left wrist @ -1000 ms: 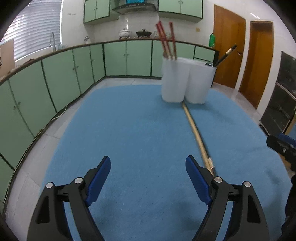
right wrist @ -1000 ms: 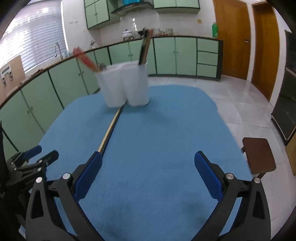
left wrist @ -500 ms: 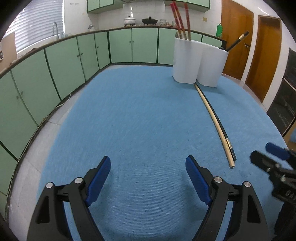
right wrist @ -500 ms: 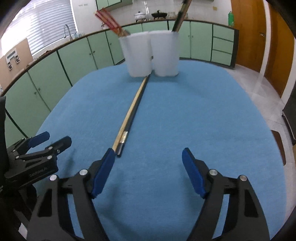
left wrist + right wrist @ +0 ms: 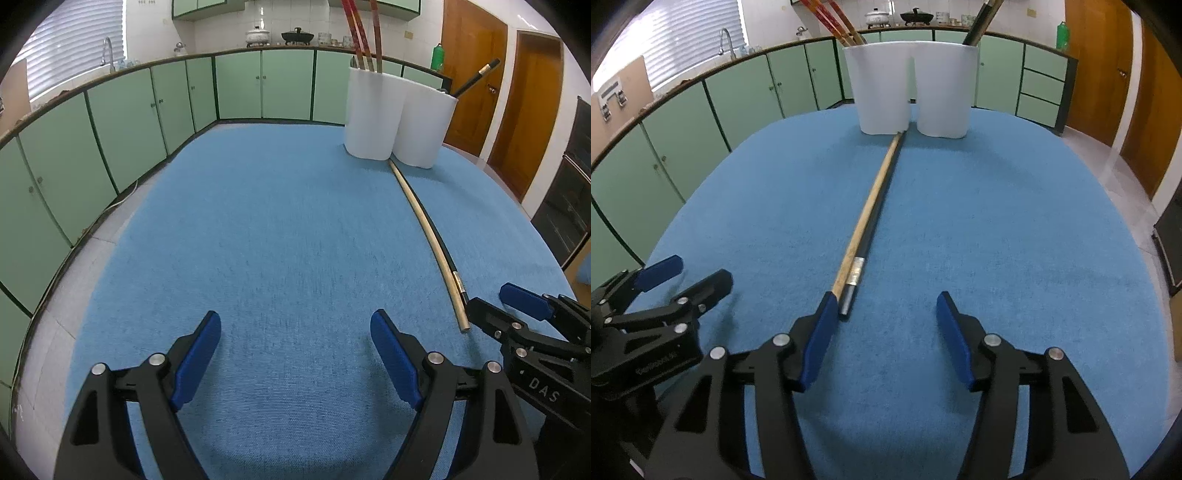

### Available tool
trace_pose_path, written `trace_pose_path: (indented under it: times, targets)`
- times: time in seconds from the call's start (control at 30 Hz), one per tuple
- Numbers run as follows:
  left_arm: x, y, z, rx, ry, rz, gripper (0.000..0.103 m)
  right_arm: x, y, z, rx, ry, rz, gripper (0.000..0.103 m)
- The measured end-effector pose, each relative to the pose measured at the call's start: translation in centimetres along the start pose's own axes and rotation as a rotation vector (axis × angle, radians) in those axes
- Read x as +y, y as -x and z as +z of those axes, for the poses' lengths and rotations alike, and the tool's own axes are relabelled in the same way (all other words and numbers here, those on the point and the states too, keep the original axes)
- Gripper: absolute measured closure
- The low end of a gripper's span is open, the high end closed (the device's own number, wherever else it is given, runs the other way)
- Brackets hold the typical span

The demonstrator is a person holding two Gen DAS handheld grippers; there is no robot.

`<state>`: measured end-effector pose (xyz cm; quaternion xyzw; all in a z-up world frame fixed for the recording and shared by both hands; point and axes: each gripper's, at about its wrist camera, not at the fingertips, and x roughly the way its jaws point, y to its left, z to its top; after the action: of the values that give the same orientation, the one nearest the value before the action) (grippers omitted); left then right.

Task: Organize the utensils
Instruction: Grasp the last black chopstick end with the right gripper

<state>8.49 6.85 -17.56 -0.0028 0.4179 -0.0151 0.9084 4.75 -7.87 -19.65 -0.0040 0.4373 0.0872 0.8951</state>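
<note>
Your left gripper (image 5: 295,354) hung open over bare blue table (image 5: 258,221). Your right gripper (image 5: 886,325), closing, held nothing; only its view showed the black chopstick's (image 5: 849,291) end between its jaws, the wooden chopstick (image 5: 871,199) alongside, both reaching the white holder (image 5: 908,88).

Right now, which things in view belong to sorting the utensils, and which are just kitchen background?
Job:
- wooden chopstick and black chopstick, lying together on the blue cloth
- white holder, with red chopsticks and dark chopsticks
- right gripper, jaws closing, nothing between them
- left gripper, open

Background:
- green cabinets
- pots
- green bottle
</note>
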Motion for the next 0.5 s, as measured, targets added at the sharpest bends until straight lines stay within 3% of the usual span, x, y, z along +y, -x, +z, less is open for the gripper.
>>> trace_pose_path:
  times: [0.17,0.33,0.5]
  targets:
    - [0.0,-0.2,0.0,0.004,0.003,-0.004,0.021,-0.9,0.5,0.1,-0.012,0.007,-0.052,0.051]
    - [0.0,-0.2,0.0,0.007,0.004,-0.006,0.021,-2.0,1.7,-1.0,-0.012,-0.053,0.069,0.053]
    - [-0.1,-0.1,0.0,0.006,-0.001,-0.003,0.021,-1.2,1.6,-1.6,-0.009,-0.042,0.073,0.062]
